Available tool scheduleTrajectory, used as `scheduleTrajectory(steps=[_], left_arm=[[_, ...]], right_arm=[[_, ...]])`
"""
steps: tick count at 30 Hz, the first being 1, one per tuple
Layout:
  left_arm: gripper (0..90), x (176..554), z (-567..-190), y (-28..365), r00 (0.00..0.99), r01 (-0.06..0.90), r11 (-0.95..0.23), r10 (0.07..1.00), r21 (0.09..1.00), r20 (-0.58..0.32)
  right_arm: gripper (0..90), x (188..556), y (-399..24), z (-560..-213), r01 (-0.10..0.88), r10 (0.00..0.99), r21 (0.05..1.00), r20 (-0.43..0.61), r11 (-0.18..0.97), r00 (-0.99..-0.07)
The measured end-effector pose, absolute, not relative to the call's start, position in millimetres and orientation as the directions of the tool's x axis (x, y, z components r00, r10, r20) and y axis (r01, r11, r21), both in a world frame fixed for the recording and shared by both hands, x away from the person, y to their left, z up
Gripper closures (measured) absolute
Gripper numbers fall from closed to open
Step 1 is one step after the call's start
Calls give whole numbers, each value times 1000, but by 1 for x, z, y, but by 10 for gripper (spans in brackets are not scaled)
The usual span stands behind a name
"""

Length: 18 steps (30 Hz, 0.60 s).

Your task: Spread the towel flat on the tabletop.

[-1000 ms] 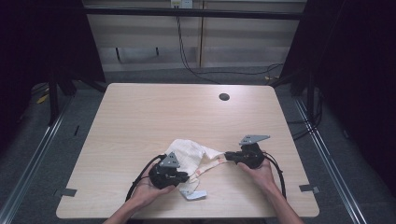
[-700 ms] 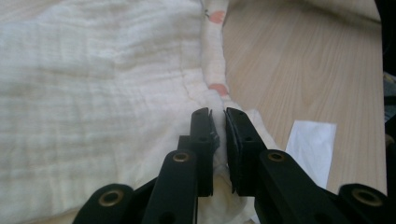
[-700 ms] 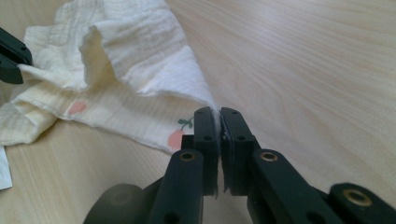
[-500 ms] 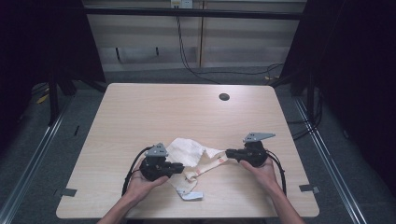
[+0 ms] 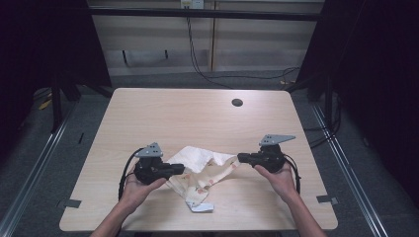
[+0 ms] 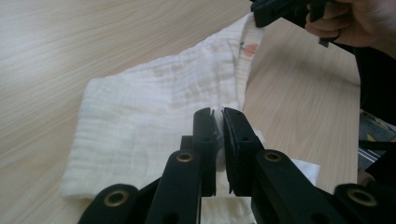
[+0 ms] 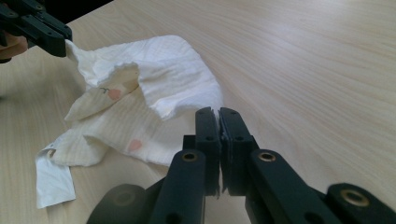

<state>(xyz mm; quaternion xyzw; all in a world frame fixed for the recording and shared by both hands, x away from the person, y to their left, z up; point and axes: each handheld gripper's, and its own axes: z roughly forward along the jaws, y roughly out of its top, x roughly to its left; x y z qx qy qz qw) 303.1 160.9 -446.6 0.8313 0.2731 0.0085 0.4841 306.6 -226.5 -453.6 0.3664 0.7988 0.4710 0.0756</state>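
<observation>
A crumpled white cloth [image 5: 197, 160] with small pink prints lies near the front middle of the wooden table [image 5: 197, 118]. My left gripper [image 5: 182, 170] is shut on the cloth's left edge. In the left gripper view the fabric [image 6: 154, 102] is pinched between the jaws of that gripper [image 6: 218, 122]. My right gripper [image 5: 240, 157] is shut on the cloth's right end, and the right gripper view shows the cloth [image 7: 163, 70] running from that gripper [image 7: 218, 119] toward the other one. The cloth hangs slack between them, and a white tag [image 5: 200, 208] trails toward the front edge.
A dark round hole [image 5: 237, 102] sits in the tabletop at the back right. Black cables [image 5: 126, 173] loop from each gripper over the table. Metal rails [image 5: 346, 163] run along the floor on both sides, and the table's front edge is close behind the hands.
My left gripper has moved left and my right gripper slightly right. The cloth has been drawn out wider between them.
</observation>
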Motion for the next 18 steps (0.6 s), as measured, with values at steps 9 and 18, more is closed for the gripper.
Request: scheduleTrajectory(steps=[9, 18], left_arm=[[854, 311, -425, 187, 841, 437, -317, 477, 842, -256], [856, 316, -406, 193, 847, 419, -279, 463, 864, -261]], right_arm=[[878, 307, -240, -427, 473, 669, 845, 204, 249, -715], [882, 312, -238, -394, 436, 642, 872, 206, 223, -739]])
